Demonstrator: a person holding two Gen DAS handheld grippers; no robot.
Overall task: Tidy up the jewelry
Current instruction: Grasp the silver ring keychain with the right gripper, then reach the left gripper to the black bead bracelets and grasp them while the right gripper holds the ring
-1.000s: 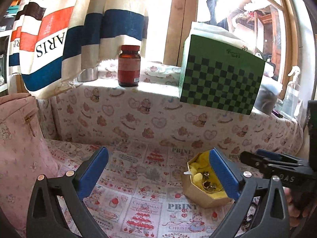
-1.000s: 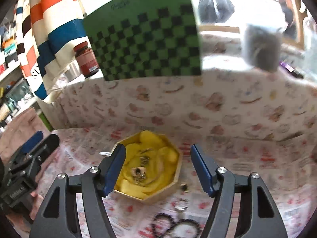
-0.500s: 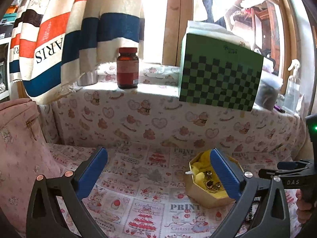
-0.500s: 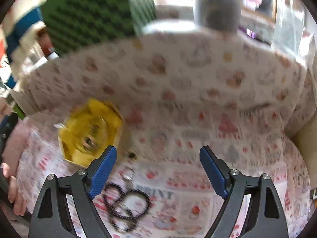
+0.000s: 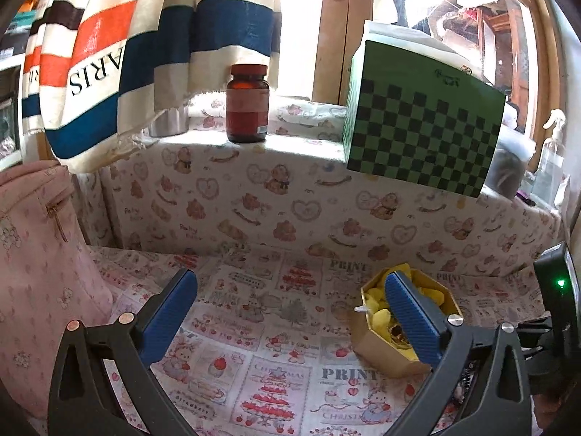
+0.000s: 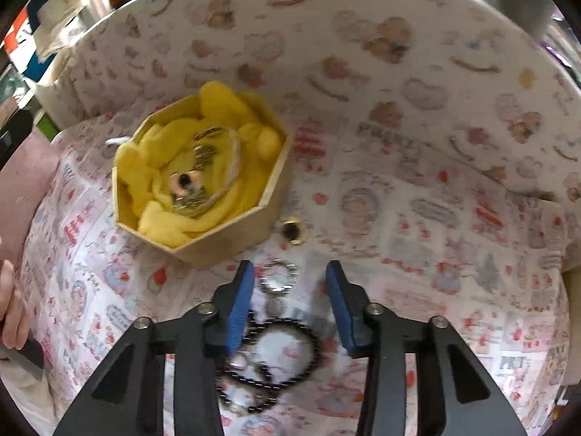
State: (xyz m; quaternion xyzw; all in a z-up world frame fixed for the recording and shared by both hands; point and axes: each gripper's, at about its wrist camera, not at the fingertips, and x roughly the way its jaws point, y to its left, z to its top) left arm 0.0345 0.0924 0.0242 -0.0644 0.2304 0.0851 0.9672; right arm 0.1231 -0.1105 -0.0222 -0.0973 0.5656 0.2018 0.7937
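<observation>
An octagonal wooden box (image 6: 232, 232) lined with yellow cloth holds several jewelry pieces (image 6: 192, 185); it also shows in the left wrist view (image 5: 377, 356) at lower right. My right gripper (image 6: 287, 283) is open and low over the cloth, its fingertips on either side of a silver ring piece (image 6: 279, 278). Black bead bracelets (image 6: 276, 363) lie under its fingers. A small gold ring (image 6: 292, 230) lies beside the box. My left gripper (image 5: 290, 309) is open and empty above the cloth, left of the box.
A brown bottle (image 5: 247, 103), a green checkered box (image 5: 425, 138) and a metal cup (image 5: 169, 121) stand on the covered ledge. A striped towel (image 5: 109, 54) hangs at upper left. A pink bag (image 5: 40, 254) stands at left.
My right gripper has swung back left and dropped toward the cloth, its fingers narrowing around the silver ring piece. My left gripper has pulled back a little.
</observation>
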